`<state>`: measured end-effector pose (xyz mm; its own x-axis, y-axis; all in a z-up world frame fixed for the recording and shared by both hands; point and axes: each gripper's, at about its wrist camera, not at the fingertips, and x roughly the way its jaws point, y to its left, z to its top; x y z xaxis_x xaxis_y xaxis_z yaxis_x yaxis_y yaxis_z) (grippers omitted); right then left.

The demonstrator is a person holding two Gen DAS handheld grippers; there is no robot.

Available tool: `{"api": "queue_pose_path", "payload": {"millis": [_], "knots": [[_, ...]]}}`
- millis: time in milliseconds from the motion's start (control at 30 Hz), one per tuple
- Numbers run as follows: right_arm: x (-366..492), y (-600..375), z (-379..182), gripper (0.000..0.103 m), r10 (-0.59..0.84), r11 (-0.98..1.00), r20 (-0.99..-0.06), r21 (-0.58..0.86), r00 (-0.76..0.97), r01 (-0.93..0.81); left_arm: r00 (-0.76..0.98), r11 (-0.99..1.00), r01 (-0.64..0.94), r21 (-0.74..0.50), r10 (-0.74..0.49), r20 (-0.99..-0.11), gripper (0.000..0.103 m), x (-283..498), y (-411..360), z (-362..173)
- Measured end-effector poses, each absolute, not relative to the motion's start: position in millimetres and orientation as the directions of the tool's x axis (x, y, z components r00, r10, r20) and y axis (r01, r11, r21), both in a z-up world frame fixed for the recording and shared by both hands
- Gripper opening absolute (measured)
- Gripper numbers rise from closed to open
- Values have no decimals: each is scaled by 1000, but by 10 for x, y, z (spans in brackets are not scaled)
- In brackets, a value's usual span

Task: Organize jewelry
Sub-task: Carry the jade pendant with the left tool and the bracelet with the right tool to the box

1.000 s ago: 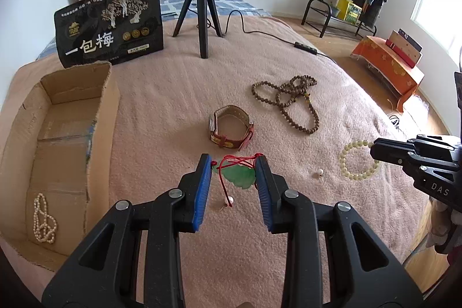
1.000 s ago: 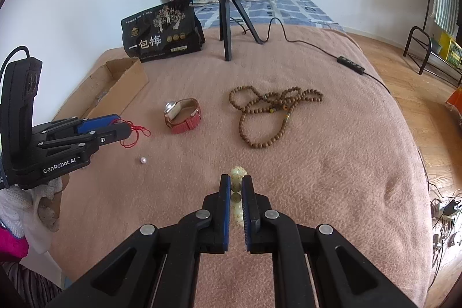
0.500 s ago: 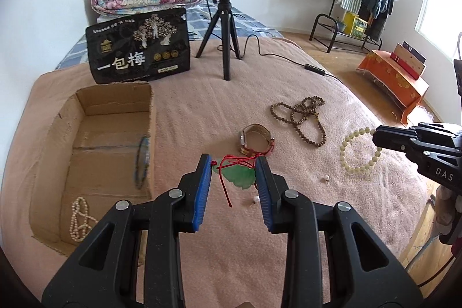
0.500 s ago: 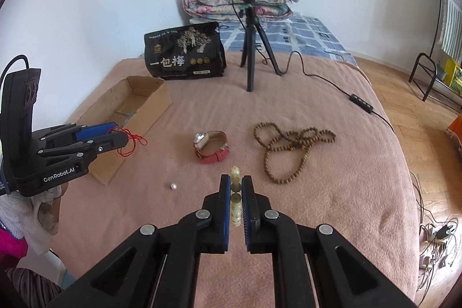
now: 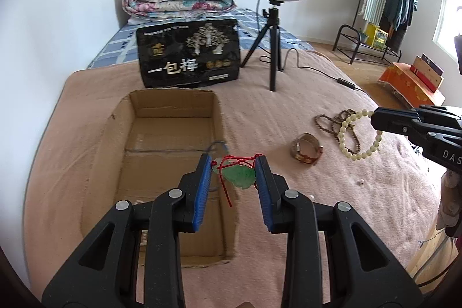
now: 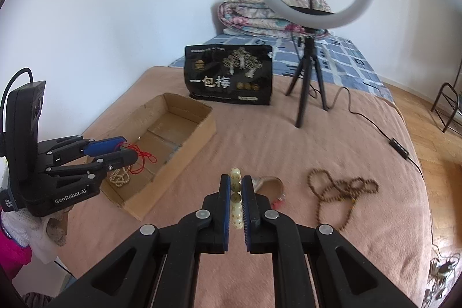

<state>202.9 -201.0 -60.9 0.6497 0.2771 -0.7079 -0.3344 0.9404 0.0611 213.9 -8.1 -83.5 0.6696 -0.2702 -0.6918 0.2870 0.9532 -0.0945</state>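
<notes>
Blue-padded fingers [image 5: 203, 186] of the left gripper [image 5: 234, 178] clamped a green pendant [image 5: 241, 177] on red cord above the box [image 5: 109, 152]; the right gripper [image 6: 236, 194] pinched a pale bracelet [image 6: 235, 202] over the blanket [image 6: 361, 235], near the watch [image 5: 306, 153].

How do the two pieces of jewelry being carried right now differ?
The green pendant is one leaf-shaped piece on a red cord, while the pale bead bracelet is a loop of many round beads. The pendant sits between the left hand-held gripper's fairly wide-set blue pads; the bracelet is pinched in the right hand-held gripper's nearly closed pads. The pendant hangs at the cardboard box's edge; the bracelet hangs over the blanket. Both are lifted.
</notes>
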Motion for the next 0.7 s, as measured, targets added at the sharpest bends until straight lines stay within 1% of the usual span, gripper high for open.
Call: {"api": "queue_pose_path", "payload": {"millis": [333,700], "knots": [[2427,-1458,-584,5,334,913,-701,75,630,-401,682,970,229,-78,-217,-699,31,2326,312,-907],[2780,-922,-738,5,383,882,-713,92,587,-463,675,980,185,-76,-183,-715,31,2422,621,-1070]]}}
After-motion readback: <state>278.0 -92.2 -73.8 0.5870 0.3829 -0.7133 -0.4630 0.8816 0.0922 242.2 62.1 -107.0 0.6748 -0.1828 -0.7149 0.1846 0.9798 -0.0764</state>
